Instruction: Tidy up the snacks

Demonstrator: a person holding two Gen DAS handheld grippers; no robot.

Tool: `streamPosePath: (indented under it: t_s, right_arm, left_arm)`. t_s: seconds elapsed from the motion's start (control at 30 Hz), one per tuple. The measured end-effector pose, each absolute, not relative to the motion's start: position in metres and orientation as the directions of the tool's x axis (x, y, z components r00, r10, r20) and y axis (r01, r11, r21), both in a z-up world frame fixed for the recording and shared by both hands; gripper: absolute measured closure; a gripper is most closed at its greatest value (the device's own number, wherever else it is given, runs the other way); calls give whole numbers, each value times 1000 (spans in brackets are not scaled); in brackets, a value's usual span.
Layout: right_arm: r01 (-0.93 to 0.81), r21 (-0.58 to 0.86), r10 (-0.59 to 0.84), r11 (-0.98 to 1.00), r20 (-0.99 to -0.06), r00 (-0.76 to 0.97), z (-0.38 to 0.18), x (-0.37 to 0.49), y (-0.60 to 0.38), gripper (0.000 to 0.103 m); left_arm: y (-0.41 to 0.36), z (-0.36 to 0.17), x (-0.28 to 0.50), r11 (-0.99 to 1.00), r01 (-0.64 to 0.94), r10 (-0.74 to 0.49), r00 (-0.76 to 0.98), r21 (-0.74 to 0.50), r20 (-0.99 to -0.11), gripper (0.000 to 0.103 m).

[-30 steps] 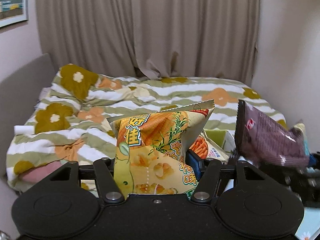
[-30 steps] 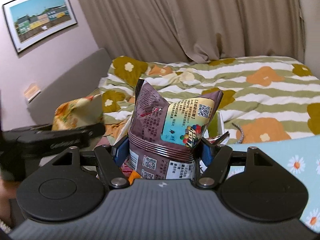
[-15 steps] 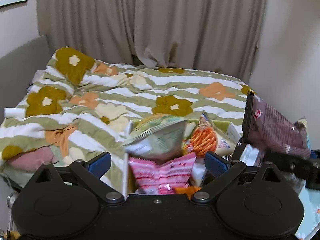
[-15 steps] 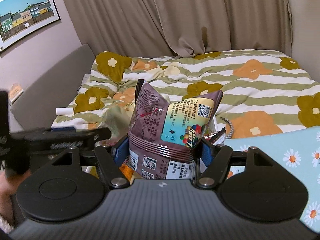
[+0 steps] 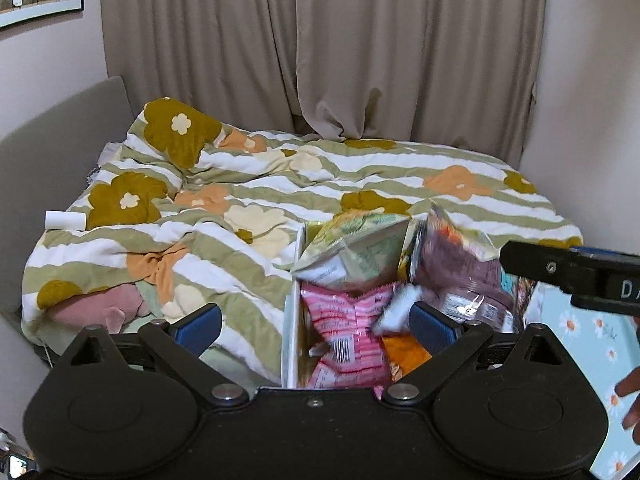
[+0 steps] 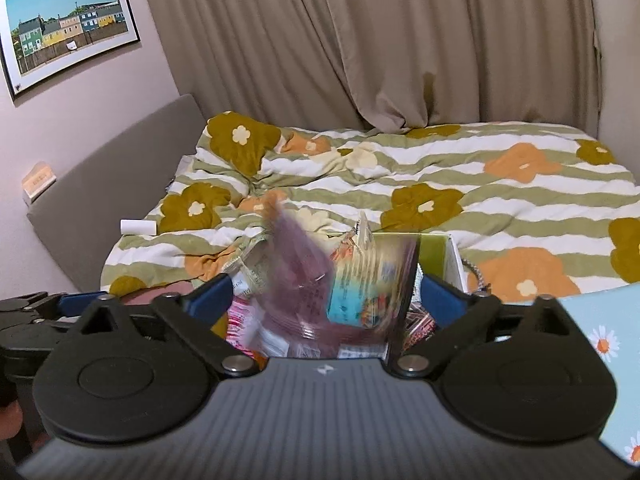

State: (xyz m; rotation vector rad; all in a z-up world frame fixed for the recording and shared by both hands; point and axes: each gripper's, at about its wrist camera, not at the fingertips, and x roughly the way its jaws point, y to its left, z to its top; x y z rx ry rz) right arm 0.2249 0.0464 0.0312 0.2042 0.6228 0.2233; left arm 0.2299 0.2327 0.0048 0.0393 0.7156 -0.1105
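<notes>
A white box [image 5: 290, 320] of snacks stands against the bed's near edge, its far wall [image 6: 454, 256] showing in the right wrist view. The yellow-green snack bag [image 5: 352, 248] lies tilted on top of a pink pack [image 5: 348, 328] inside the box. My left gripper [image 5: 316, 326] is open above the box, nothing between its pads. My right gripper [image 6: 325, 296] has its jaws opening. The purple snack bag [image 6: 320, 280] is blurred between them, free of the pads and dropping. In the left wrist view the same purple bag [image 5: 460, 272] sits at the box's right side.
A flower-and-stripe quilt [image 5: 280, 184] covers the bed, with a small white roll [image 5: 64, 220] at its left. A light blue daisy cloth [image 5: 592, 344] lies right of the box. A grey headboard [image 6: 100, 200] and curtains [image 6: 400, 40] bound the bed. A person's fingers [image 5: 628, 400] show at right.
The left gripper let go of the yellow-green bag, which fell into the box. The right gripper then opened and the purple bag is dropping. Both grippers came closer to the box.
</notes>
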Motion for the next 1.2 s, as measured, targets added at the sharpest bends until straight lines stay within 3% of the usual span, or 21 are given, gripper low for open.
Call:
streamPosePath:
  t_s: [0.27,0.7,1.2]
  right_arm:
    - [-129,238,240,963,-531,813,33,196,44,0]
    - [-135,233,232,963,-467,853,76,123,-5,0]
    - [31,31,-11,999,-508,861,78,13,-69,0]
  left_arm:
    - [230,6,206,993,116,-95,750,-11,-655,1]
    - [187,56,117,995,97,-78,838,7,-540,0]
    - [131,56,29,995,96,-73,882,24,-465,0]
